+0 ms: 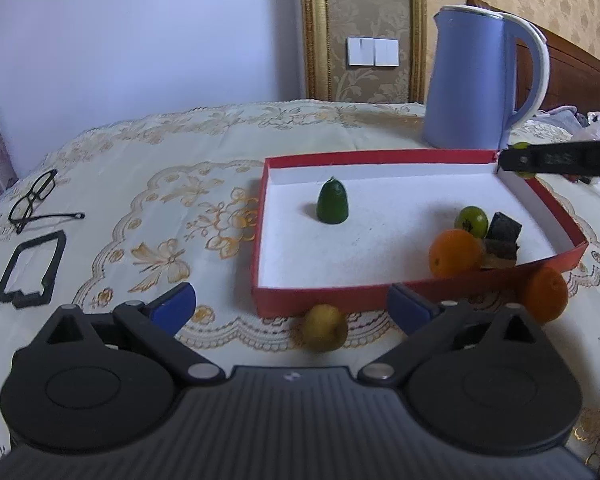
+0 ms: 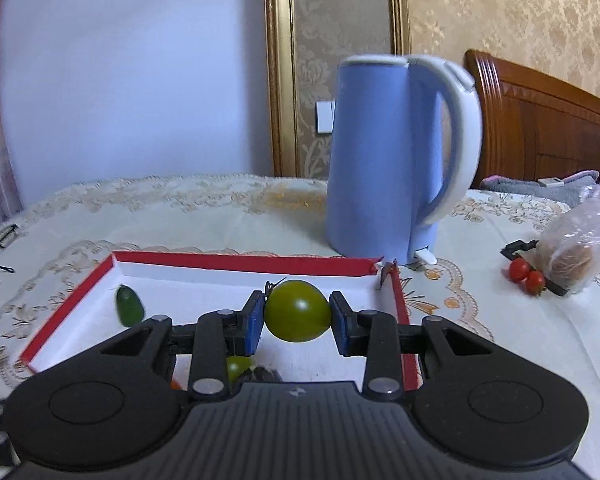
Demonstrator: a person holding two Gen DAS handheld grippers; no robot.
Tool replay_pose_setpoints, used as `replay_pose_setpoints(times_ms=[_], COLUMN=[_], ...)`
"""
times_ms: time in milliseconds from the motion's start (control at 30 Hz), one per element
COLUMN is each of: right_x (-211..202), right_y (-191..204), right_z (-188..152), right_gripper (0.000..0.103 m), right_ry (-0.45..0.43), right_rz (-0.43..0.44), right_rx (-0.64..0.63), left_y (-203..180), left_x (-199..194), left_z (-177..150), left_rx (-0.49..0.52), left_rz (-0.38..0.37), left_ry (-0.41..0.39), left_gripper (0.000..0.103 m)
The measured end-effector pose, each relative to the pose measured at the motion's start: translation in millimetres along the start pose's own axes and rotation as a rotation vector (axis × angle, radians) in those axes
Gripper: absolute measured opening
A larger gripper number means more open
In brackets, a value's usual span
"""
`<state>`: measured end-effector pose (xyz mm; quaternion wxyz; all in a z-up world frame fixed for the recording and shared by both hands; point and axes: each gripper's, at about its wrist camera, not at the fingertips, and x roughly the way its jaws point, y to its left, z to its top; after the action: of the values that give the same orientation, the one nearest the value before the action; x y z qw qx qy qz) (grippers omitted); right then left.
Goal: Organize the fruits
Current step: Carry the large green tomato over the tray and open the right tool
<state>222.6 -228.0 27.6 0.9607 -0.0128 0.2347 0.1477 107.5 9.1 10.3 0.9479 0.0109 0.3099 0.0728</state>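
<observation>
we see wide bare white floor in the middle of the red tray (image 1: 416, 294), with only the dark green fruit (image 1: 332, 203) standing toward its far left and an orange (image 1: 454, 253), a small green fruit (image 1: 471, 222) and dark chunks (image 1: 502, 236) crowding the near right corner. behind the far rim the blue kettle (image 2: 384, 160) blocks the way, just beside the torn far right corner. outside the near wall a yellow fruit (image 1: 325, 328) and a second orange (image 1: 546, 289) sit against it, while the cloth to the left lies open as far as the glasses (image 1: 36, 200) and black frame (image 1: 32, 272).
</observation>
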Motion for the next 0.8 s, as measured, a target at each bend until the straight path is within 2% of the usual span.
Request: replay_pose_setpoints(times_ms=[367, 633, 800], right_x=[48, 59, 57], right_y=[11, 10, 11], right_z=[7, 2, 2], right_gripper=[0.034, 0.034, 0.046], right_ry=[0.083, 0.123, 0.115], right_rz=[-0.06, -0.064, -0.07], right_rx=[-0.023, -0.018, -0.02], left_y=[6, 6, 7], left_x=[0, -1, 0], left_z=[-11, -11, -11], left_rx=[-0.011, -0.008, -0.013], left_rz=[0.004, 0.007, 0.004], left_ry=[0.027, 0.024, 0.029], left_gripper=[0.103, 0.103, 0.103])
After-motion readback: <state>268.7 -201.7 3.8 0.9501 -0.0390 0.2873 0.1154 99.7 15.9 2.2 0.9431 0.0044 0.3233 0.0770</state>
